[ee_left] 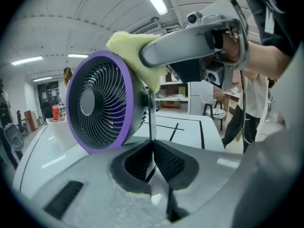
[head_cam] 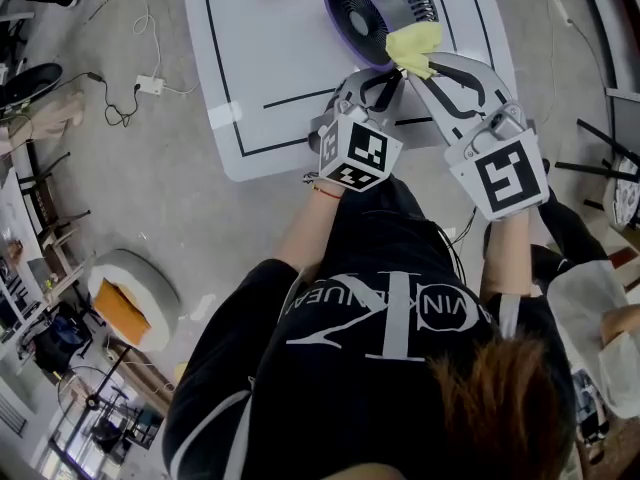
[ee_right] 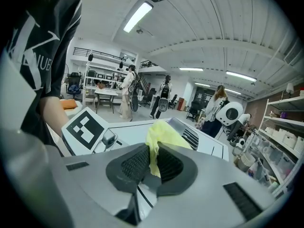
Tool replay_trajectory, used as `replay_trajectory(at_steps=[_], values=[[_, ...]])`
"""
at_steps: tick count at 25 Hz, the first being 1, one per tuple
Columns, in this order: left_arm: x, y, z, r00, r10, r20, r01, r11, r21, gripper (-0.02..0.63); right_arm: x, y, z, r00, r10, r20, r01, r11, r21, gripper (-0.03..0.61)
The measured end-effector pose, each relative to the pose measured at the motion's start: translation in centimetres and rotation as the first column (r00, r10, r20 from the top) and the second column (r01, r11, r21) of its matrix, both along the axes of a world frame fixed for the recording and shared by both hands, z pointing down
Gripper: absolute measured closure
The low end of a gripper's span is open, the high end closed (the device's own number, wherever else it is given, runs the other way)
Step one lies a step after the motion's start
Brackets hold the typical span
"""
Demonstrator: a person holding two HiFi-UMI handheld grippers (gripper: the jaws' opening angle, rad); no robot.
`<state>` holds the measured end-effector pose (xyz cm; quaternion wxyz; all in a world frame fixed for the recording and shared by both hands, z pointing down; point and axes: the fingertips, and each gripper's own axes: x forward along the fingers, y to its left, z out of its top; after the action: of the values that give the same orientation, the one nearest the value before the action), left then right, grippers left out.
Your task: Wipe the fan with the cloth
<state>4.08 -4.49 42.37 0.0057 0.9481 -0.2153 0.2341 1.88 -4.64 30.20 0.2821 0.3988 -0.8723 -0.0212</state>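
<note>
Head view: the round fan with a purple plastic rim and dark grey housing (head_cam: 375,8) sits at the top centre of the white worktop with black lines (head_cam: 270,58). The soft yellow cloth (head_cam: 415,46) is bunched against the fan's lower right side, pinched by the right claw (head_cam: 428,68). The left claw (head_cam: 383,80) sits just beside the fan's lower edge. The fan looks like light, smooth plastic on a slick surface, so a firm wiping push could slide or tip it if nothing steadies it.

Left gripper view: the ribbed black pads are drawn together. A thin grey upright strip (ee_left: 151,113) rises right at their tips, possibly part of the fan's stand, but I cannot tell whether it is pinched. The curved grille slats could snag loose cloth.

Right gripper view: the pads are clamped on a fold of the cloth, and the rest puffs out ahead over the slotted grey housing. The fabric looks fluffy and limp. With only a fold gripped, dragging it across the vents could pull it free.
</note>
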Motion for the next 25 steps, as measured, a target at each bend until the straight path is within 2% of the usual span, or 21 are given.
replay_trajectory(at_steps=[6, 11, 16, 22, 24, 25], values=[[1.7, 0.0, -0.3, 0.999, -0.04, -0.035, 0.039, 0.999, -0.022, 0.591, 1.5, -0.2, 0.0, 0.999, 0.041, 0.031, -0.041, 0.999, -0.001, 0.545], [2.2, -0.7, 0.5, 0.989, -0.12, -0.085, 0.11, 0.987, -0.113, 0.589, 1.5, -0.6, 0.4, 0.999, 0.026, 0.023, -0.026, 1.0, 0.014, 0.545], [2.0, -0.7, 0.6, 0.985, -0.152, -0.082, 0.14, 0.981, -0.135, 0.589, 0.9, -0.6, 0.0, 0.999, 0.029, 0.025, -0.029, 0.999, 0.027, 0.545], [2.4, -0.4, 0.3, 0.986, -0.127, -0.104, 0.108, 0.98, -0.168, 0.588, 0.5, -0.2, -0.4, 1.0, 0.02, 0.005, -0.02, 0.998, 0.053, 0.545], [2.1, 0.0, 0.1, 0.987, -0.12, -0.111, 0.097, 0.975, -0.198, 0.54, 0.0, 0.1, -0.6, 1.0, 0.02, -0.007, -0.02, 0.998, 0.058, 0.545], [1.8, 0.1, -0.1, 0.985, -0.128, -0.112, 0.104, 0.974, -0.202, 0.537, -0.1, 0.3, -0.6, 1.0, 0.022, -0.013, -0.021, 0.998, 0.06, 0.545]])
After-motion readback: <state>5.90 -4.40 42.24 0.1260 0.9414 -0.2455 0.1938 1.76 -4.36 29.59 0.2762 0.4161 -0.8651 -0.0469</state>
